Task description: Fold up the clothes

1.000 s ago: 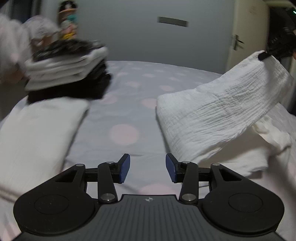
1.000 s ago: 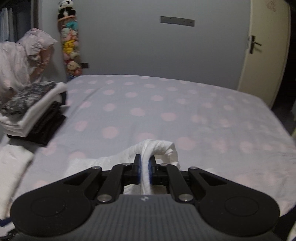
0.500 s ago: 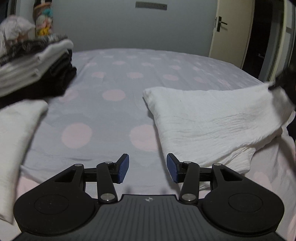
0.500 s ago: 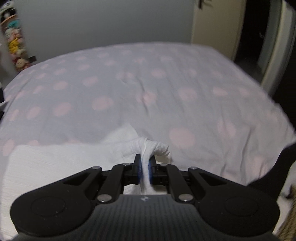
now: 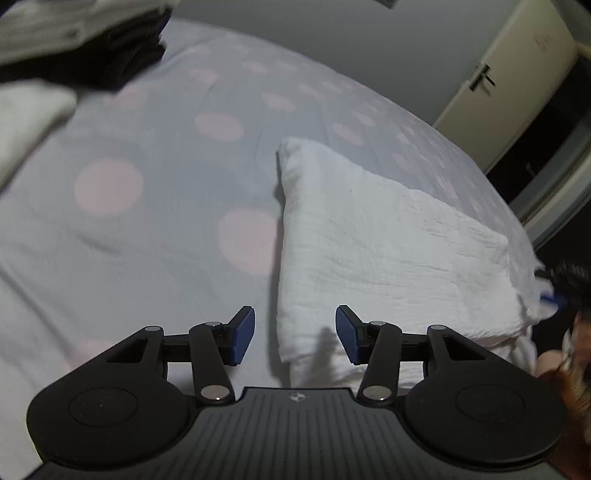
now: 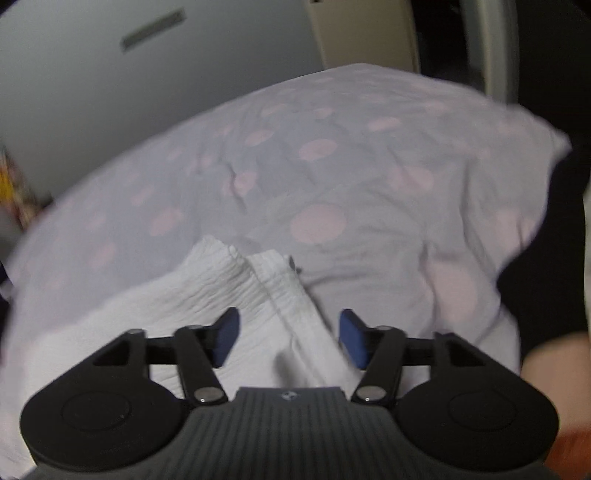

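A white crinkled garment [image 5: 388, 251] lies folded on the bed, right of centre in the left wrist view. My left gripper [image 5: 294, 334] is open and empty, low over the garment's near left corner. In the right wrist view the same garment [image 6: 221, 288] lies under my right gripper [image 6: 289, 338], which is open, with a bunched fold of cloth lying loose between its jaws. The right gripper shows as a dark blur at the garment's far right end in the left wrist view [image 5: 565, 277].
The bed has a lilac sheet with pink dots [image 5: 166, 192]. A stack of folded black and white clothes [image 5: 74, 33] sits at the far left, with another white folded piece [image 5: 26, 118] before it. A door [image 5: 506, 74] stands beyond the bed's right side.
My right gripper lowered the garment's end onto the bed and opened, letting the cloth go. My left gripper moved closer to the garment's near left corner, staying open.
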Tool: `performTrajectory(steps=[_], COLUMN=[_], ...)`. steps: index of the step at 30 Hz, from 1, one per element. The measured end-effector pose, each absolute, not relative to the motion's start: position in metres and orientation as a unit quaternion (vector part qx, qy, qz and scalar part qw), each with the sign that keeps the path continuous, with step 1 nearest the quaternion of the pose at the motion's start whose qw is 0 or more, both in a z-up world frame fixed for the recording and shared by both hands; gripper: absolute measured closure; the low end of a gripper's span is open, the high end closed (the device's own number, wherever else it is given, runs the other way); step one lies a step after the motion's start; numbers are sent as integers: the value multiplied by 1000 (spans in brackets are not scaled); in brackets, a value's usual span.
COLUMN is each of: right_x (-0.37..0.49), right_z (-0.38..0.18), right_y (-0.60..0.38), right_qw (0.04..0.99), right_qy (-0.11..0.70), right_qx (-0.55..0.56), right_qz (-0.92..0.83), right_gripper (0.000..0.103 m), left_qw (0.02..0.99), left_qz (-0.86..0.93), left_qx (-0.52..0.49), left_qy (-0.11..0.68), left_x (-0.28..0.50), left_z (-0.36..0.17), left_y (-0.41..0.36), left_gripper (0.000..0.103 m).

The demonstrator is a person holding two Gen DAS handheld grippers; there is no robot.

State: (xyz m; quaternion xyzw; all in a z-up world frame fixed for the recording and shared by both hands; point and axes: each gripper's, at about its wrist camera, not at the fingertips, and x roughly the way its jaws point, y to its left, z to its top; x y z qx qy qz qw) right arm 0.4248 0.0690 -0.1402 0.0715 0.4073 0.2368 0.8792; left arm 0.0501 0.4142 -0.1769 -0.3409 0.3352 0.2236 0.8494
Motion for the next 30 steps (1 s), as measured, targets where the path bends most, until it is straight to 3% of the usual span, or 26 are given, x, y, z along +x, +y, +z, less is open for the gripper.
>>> performTrajectory(steps=[2, 11, 13, 15, 17, 20, 30], right_x=[414, 413, 418, 421, 421, 414, 412], right_z=[-148, -216, -222, -226, -227, -220, -140], right_y=[51, 27, 34, 41, 46, 50, 55], right_qw=[871, 813, 811, 815, 817, 822, 802], right_qy=[416, 491, 492, 487, 481, 461, 462], right_qx=[119, 245, 247, 246, 250, 254, 295], right_qz=[233, 197, 199, 196, 199, 216, 236], right_gripper=[30, 31, 42, 51, 78, 85, 88], left_qw=[840, 813, 812, 811, 810, 812, 839], left_qz=[227, 223, 222, 221, 215, 210, 192], left_qx=[-362, -419, -426, -431, -439, -448, -452], left_qy=[335, 338, 331, 327, 323, 309, 233], left_x=[49, 61, 65, 69, 70, 68, 45], left_z=[-183, -209, -212, -213, -213, -203, -81], left_y=[415, 416, 416, 416, 416, 416, 456], left_gripper=[46, 46, 46, 56, 83, 89, 92])
